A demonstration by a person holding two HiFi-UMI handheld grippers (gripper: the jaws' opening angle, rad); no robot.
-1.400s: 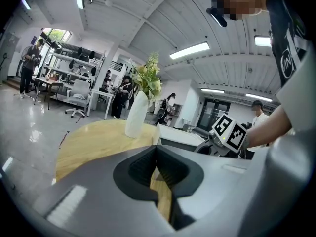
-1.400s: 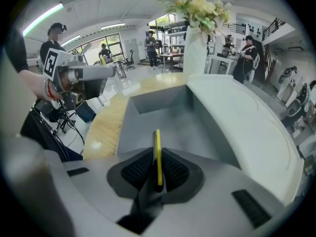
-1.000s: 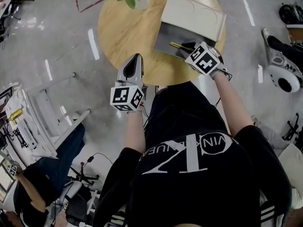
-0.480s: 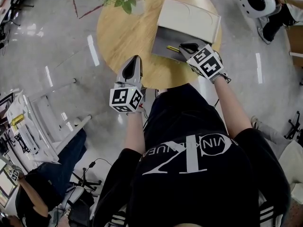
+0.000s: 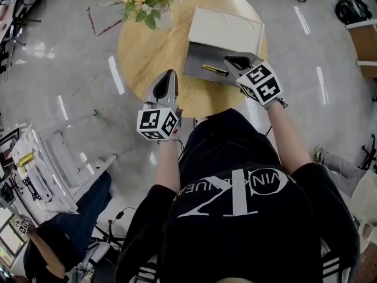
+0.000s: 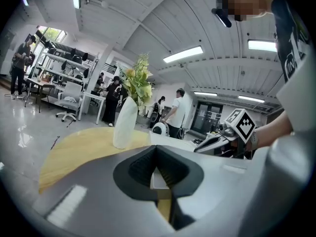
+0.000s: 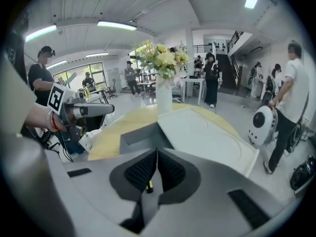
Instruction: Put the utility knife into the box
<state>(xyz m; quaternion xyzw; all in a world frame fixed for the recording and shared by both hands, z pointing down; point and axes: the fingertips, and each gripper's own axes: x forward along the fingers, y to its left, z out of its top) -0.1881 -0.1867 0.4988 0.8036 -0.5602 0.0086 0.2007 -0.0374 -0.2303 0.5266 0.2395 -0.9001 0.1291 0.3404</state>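
One job, and it looks done: the knife (image 5: 214, 70) lies in the box (image 5: 227, 31). The left gripper (image 5: 169, 78) and right gripper (image 5: 231, 59) are both closed on nothing.

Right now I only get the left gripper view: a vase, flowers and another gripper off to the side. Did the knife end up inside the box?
Observer: Yes. The head view shows the utility knife lying on the floor of the open box.
Operator: Is that other gripper holding it?
Observer: No. The right gripper is at the box's near corner, clear of the knife, with its jaws together on nothing.
Operator: And the gripper I'm looking from?
Observer: The left gripper is over the near part of the table, left of the box.
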